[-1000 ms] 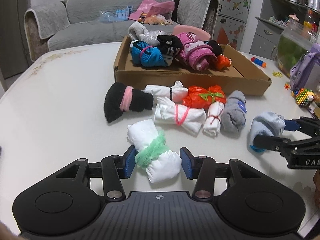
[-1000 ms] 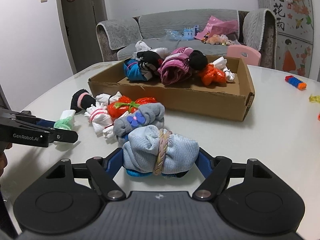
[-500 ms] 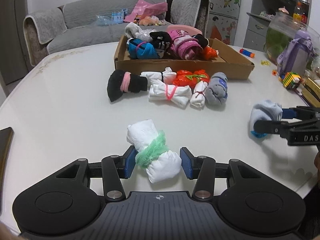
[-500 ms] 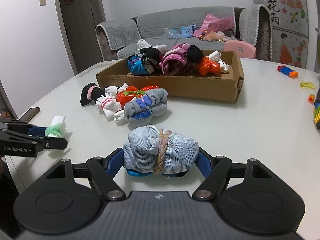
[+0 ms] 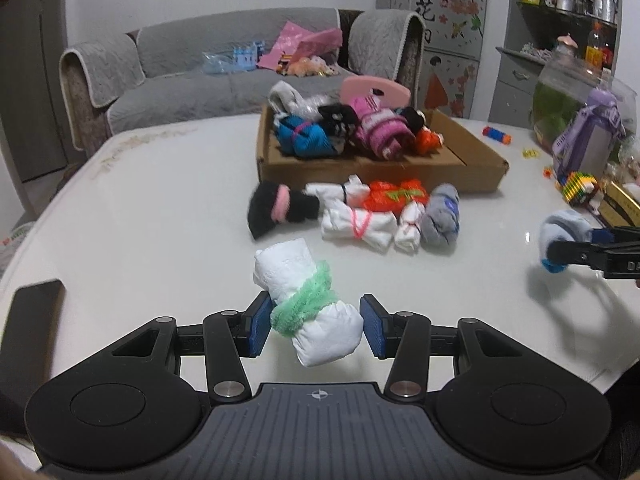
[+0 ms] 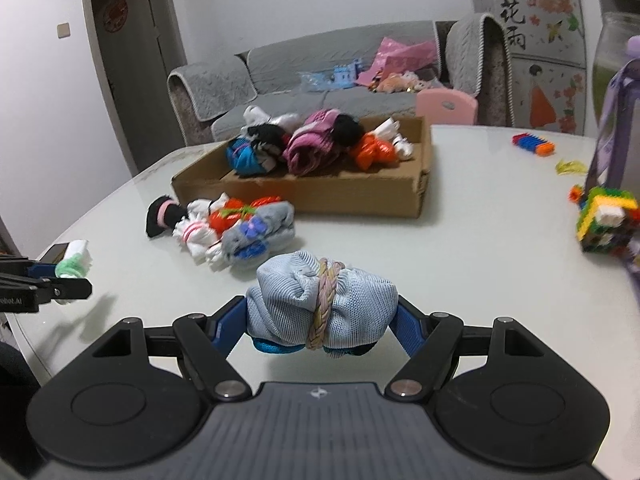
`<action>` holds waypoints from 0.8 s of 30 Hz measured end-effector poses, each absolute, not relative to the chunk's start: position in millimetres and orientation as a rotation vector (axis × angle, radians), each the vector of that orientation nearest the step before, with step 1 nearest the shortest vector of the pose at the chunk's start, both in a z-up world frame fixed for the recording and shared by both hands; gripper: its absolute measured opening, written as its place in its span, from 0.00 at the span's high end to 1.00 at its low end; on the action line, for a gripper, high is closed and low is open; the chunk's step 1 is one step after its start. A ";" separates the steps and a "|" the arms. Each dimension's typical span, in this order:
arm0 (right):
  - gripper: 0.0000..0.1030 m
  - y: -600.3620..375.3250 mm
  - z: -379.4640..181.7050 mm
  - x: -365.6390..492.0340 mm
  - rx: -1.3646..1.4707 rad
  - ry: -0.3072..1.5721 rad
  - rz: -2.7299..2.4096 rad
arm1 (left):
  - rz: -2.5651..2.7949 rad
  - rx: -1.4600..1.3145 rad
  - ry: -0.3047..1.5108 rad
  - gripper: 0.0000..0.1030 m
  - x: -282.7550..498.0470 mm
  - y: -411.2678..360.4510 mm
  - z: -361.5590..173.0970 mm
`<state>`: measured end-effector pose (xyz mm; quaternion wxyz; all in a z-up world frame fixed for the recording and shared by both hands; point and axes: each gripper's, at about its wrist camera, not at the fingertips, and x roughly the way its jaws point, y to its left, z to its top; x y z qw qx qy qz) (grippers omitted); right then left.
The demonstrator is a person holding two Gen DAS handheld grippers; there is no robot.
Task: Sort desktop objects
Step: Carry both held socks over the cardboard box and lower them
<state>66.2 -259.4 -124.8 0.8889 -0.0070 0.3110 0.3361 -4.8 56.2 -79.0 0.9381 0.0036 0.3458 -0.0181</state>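
My left gripper is shut on a white sock roll with a green band and holds it above the white table. My right gripper is shut on a light blue sock roll with a braided band, also lifted. Each gripper shows at the edge of the other's view: the right one, the left one. A cardboard box at the back holds several sock rolls. Several more rolls lie in a row in front of it.
A dark phone lies at the table's left edge. Toy blocks, a purple bottle, a jar and small toys stand at the right. A pink chair back and a grey sofa are behind the table.
Both grippers have lifted and drawn back from the box with their sock rolls held. The row of rolls and the box now look farther away.
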 end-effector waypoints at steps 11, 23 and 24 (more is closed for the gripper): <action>0.30 -288.0 -86.3 93.2 -0.038 0.588 0.640 | 0.004 0.053 0.647 0.47 35.0 84.4 -25.7; 0.30 -277.6 -27.6 154.0 -0.080 0.506 0.634 | 0.000 0.048 0.639 0.47 119.1 98.6 22.0; 0.30 -274.4 -25.2 159.0 -0.084 0.504 0.636 | -0.002 0.047 0.638 0.47 124.8 97.5 24.0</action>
